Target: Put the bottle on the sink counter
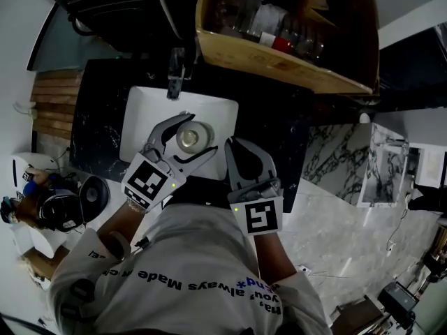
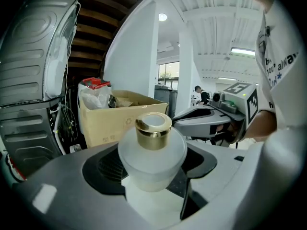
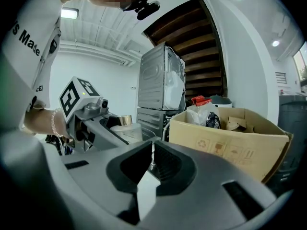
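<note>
A frosted white bottle (image 2: 152, 157) with a gold cap (image 2: 153, 128) sits between the jaws of my left gripper (image 2: 153, 181), which is shut on its body. In the head view the bottle (image 1: 189, 137) hangs over the white sink basin (image 1: 143, 121), below the faucet (image 1: 175, 75). The black marble sink counter (image 1: 269, 121) lies around the basin. My right gripper (image 1: 233, 147) is just to the right of the left one, over the basin's right edge, shut with nothing in it. In the right gripper view its jaws (image 3: 150, 163) meet, and the bottle (image 3: 127, 127) shows at the left.
A cardboard box (image 1: 279, 65) of odds and ends stands beyond the counter, seen also as the box (image 2: 120, 116) in the left gripper view. A grey washing machine (image 3: 160, 92) stands behind. Marble floor (image 1: 335, 215) lies to the right. A person's hand with headphones (image 1: 49, 204) is at the left.
</note>
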`<action>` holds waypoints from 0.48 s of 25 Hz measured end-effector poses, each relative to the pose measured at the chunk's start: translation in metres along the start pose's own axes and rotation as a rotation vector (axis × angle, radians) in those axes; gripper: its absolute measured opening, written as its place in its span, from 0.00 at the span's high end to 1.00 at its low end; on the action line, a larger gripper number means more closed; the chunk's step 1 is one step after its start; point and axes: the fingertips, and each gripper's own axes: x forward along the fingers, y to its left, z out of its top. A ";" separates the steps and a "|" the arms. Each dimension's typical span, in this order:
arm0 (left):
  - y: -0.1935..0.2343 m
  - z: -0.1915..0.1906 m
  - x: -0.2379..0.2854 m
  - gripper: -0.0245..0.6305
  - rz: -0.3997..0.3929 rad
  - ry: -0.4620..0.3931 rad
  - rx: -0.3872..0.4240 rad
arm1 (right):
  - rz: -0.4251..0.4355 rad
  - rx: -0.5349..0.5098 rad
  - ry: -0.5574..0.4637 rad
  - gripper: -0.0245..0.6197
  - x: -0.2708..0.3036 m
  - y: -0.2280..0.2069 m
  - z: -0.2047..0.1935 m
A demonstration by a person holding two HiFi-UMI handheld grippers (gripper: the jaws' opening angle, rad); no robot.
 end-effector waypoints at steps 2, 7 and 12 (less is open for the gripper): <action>0.006 -0.005 0.014 0.46 -0.001 0.005 -0.007 | -0.014 0.009 0.005 0.93 0.007 -0.009 -0.009; 0.024 -0.018 0.053 0.46 0.012 0.025 -0.018 | -0.033 0.022 0.029 0.93 0.028 -0.031 -0.032; 0.046 -0.039 0.088 0.46 0.034 0.039 -0.044 | -0.055 0.036 0.048 0.93 0.053 -0.048 -0.055</action>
